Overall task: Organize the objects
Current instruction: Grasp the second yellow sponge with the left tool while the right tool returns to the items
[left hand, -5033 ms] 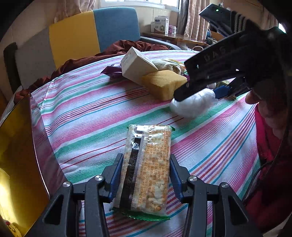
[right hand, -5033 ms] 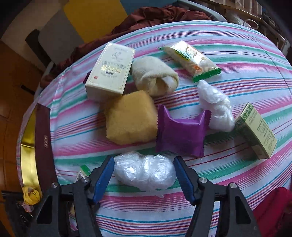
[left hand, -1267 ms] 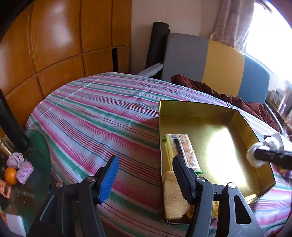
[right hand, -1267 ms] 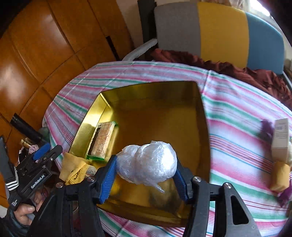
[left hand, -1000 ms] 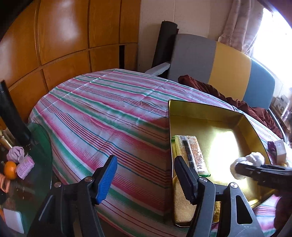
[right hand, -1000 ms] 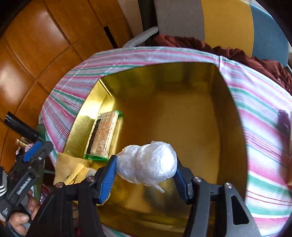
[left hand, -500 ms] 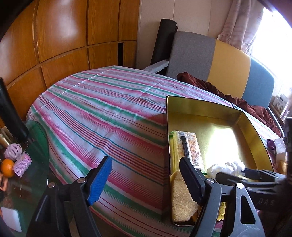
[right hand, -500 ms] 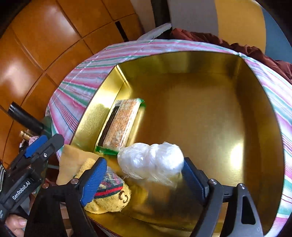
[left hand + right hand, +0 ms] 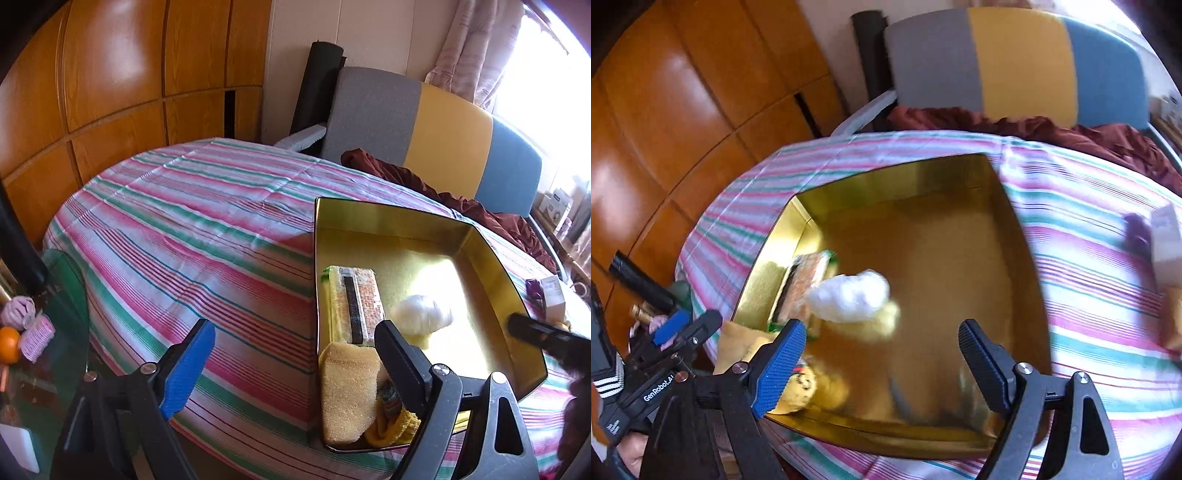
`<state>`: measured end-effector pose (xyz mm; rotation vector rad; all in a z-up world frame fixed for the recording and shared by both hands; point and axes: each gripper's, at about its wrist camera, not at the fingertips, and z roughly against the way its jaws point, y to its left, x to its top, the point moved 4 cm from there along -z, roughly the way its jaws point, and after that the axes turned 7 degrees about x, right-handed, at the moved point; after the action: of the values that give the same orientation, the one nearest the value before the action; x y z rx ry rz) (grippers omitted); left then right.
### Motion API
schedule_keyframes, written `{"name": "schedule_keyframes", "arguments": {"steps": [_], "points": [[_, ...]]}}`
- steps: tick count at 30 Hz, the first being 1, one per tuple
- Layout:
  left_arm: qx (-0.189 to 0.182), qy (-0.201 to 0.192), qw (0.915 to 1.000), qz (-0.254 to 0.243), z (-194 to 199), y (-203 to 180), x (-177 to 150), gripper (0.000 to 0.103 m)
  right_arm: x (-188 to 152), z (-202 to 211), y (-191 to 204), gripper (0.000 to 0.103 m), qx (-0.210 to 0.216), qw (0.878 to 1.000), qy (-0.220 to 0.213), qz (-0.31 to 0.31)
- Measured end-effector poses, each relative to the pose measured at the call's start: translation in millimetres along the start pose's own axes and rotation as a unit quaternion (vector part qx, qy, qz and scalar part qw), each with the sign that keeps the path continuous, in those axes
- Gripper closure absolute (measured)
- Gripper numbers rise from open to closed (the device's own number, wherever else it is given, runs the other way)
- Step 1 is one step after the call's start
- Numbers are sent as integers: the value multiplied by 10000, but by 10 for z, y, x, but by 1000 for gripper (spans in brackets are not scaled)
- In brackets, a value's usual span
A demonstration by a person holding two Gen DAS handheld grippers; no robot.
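Gold tray (image 9: pixel 491 258) on the striped table (image 9: pixel 192 229) holds a snack bar (image 9: pixel 354 302), sponge (image 9: pixel 347 395) and white plastic bundle (image 9: pixel 851 295). Both grippers, left (image 9: pixel 295 354) and right (image 9: pixel 882 354), have just spread their jaws, empty (more items remain outside).

The left wrist view looked forward and downward from beyond the near left edge of the striped table (image 9: pixel 192 236), close above it, with the gold tray (image 9: pixel 491 254) at the right of the picture. The right wrist view looked more steeply down from just above the tray's (image 9: pixel 1027 266) near edge, blurred. Both views shared the tray, the table's far edge and the grey, yellow and blue sofa (image 9: pixel 447 125) behind.
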<state>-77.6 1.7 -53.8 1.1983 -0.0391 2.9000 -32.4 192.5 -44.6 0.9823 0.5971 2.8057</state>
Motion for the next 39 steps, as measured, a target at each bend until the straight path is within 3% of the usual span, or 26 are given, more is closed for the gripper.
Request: {"name": "schedule_keyframes", "arguments": {"steps": [7, 13, 16, 23, 25, 27, 33, 39], "points": [[-170, -77, 9998, -82, 27, -68, 2, 15, 38, 593, -677, 17, -474, 9937, -599, -817], [-542, -244, 9980, -199, 170, -251, 40, 14, -24, 1132, -1573, 17, -1311, 9728, -838, -1718], [-751, -309, 9960, -369, 263, -414, 75, 14, -85, 1469, -2133, 17, -1842, 9508, -987, -2288], [-1380, -349, 9852, -953, 503, -1026, 121, 12, -465, 2115, -3422, 17, -2817, 8776, -1339, -3642], [-1565, -361, 9799, -1179, 578, -1260, 104, 11, -648, 2178, -3654, 17, -2464, 8530, -1517, -4343], [-1785, -378, 9732, -1401, 672, -1536, 65, 10, -724, 2220, -3722, 17, -2013, 8425, -1773, -4671], [-2454, -225, 9450, -2151, 895, -2469, -128, 6, -676, 2174, -3627, 17, -1645, 8520, -1816, -4626], [-2943, 356, 9228, -2460, 889, -3331, -372, 6, -683, 2169, -3682, 17, -1352, 8507, -1964, -4686]]}}
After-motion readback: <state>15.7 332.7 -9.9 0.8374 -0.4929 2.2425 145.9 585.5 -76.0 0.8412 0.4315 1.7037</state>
